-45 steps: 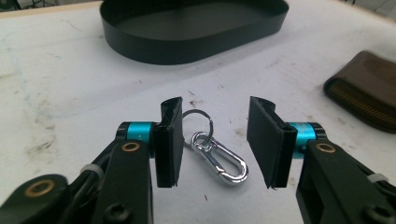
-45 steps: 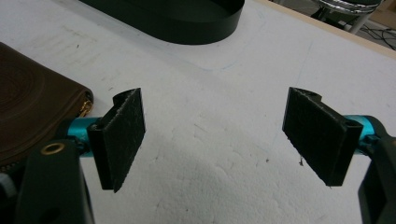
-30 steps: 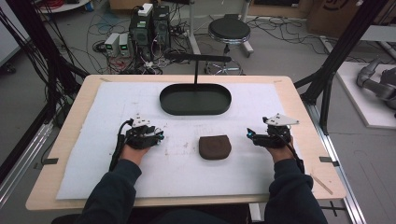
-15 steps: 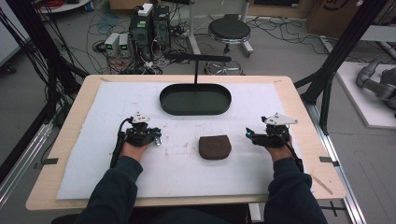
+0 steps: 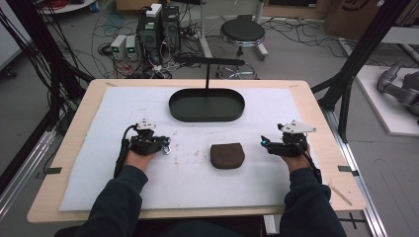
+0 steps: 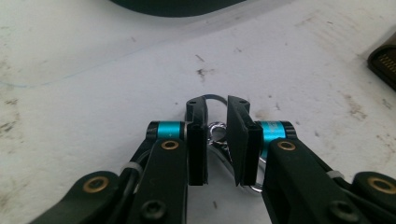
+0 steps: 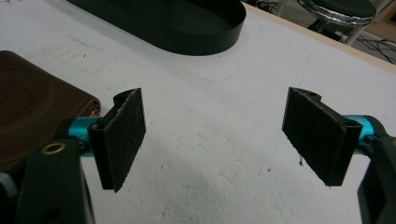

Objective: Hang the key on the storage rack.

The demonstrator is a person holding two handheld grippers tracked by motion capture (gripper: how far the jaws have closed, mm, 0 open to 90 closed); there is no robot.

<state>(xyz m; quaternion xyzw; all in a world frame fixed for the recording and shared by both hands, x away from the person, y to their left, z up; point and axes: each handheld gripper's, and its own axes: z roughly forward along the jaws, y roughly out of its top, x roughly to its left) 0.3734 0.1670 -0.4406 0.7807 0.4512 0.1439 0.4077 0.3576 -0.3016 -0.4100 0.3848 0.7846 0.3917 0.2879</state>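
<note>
In the left gripper view my left gripper (image 6: 216, 105) rests low over the white mat with a silver metal key clasp (image 6: 215, 133) in the narrow gap between its pads; the jaws have just been opening, and I see no pad pressing on it. From above, the left gripper (image 5: 165, 146) lies left of a brown leather pouch (image 5: 227, 155). My right gripper (image 5: 264, 143) lies right of the pouch, pointing toward it. Its jaws (image 7: 215, 116) stand wide open with nothing between them, and the pouch (image 7: 28, 116) sits just beyond its left finger.
A black oval tray (image 5: 206, 105) with a T-shaped stand (image 5: 206, 74) sits at the back middle of the white mat (image 5: 197, 187). Its wall (image 7: 187, 44) shows ahead of the right gripper. A stool (image 5: 242, 32) and computers stand on the floor beyond the table.
The left gripper's jaws narrowed around the silver clasp and then parted slightly. Both hands have stayed where they were.
</note>
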